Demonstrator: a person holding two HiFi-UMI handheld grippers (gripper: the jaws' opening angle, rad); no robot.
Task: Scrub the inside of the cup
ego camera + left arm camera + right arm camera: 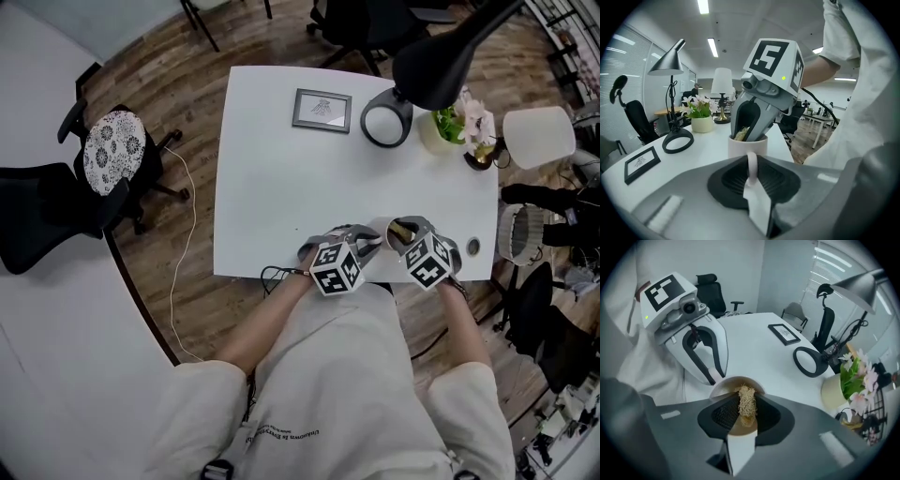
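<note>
A pale pink cup [747, 146] stands near the table's front edge [382, 236]. My left gripper [751, 169] is shut on the cup's handle [752, 165], holding it from the left. My right gripper [745, 405] is shut on a tan fibrous scrubber [747, 403] and reaches down into the cup [737, 383] from above. In the left gripper view the scrubber [740, 134] shows between the right gripper's fingers [754, 119] at the cup's rim. In the head view both grippers, left [361, 242] and right [405, 236], meet over the cup.
A framed picture [322, 110], a black lamp base [386, 123] with its shade [444, 58] overhead, a potted flower [455, 127] and a white lamp [538, 137] stand along the table's far side. Office chairs [84, 178] stand to the left. A cable [187, 253] runs on the floor.
</note>
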